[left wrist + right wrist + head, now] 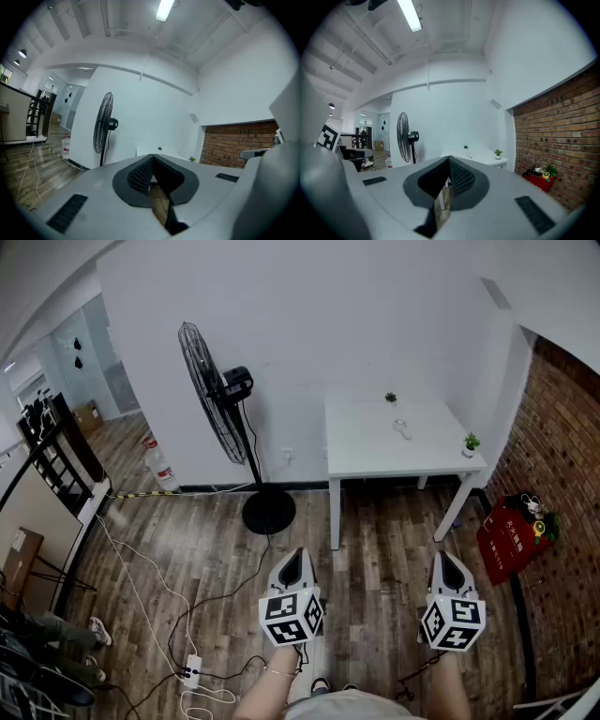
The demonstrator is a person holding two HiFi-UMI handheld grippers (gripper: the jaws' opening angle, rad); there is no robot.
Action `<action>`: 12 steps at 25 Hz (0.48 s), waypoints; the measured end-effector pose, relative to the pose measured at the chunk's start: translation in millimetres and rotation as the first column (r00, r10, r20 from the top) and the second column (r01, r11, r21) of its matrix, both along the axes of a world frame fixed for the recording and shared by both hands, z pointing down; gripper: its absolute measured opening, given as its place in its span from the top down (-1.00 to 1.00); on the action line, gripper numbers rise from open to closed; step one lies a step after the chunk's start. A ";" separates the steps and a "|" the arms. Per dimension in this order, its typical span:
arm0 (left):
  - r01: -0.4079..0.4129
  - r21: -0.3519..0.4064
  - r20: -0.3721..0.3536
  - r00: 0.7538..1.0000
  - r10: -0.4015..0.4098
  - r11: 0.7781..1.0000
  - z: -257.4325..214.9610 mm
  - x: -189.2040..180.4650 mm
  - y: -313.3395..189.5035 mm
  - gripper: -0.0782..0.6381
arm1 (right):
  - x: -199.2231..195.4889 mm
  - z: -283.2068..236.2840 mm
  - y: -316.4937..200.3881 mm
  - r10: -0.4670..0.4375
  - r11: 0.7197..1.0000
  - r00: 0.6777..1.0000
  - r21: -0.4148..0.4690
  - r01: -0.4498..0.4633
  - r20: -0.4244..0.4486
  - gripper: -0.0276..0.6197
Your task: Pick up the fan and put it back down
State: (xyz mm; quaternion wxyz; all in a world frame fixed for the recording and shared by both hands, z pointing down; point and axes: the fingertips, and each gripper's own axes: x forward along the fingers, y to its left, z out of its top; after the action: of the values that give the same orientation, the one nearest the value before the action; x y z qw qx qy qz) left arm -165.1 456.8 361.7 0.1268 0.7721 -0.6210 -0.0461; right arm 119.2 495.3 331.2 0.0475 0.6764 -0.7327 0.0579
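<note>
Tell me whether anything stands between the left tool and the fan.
Nothing visible does. Only bare wood floor lies between the left tool and the fan. A black cable trails flat over the floor from the fan's base, and the table stands off to the right.

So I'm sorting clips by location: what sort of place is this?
Likely an office or studio: a pedestal fan, a white table with potted plants, a brick wall.
</note>
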 end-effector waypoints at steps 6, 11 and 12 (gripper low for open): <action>-0.012 0.002 0.014 1.000 0.012 1.000 1.0 3.6 -0.7 0.76 | 1.2 4.0 -3.3 0.000 1.000 1.000 -0.006 0.000 0.004 0.91; -0.011 0.007 0.028 1.000 0.011 1.000 -0.5 1.6 4.1 0.76 | -4.0 6.4 -2.8 -0.029 1.000 0.999 0.007 0.029 0.036 0.91; -0.008 0.006 0.029 1.000 0.008 1.000 0.2 0.5 4.9 0.76 | -4.8 7.5 -2.8 -0.032 0.999 0.999 0.009 0.032 0.043 0.91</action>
State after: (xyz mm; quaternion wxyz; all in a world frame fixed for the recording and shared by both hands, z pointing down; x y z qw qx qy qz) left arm -164.6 461.7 361.8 0.1154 0.7757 -0.6194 -0.0364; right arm 114.4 492.4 338.7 0.0299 0.6634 -0.7445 0.0688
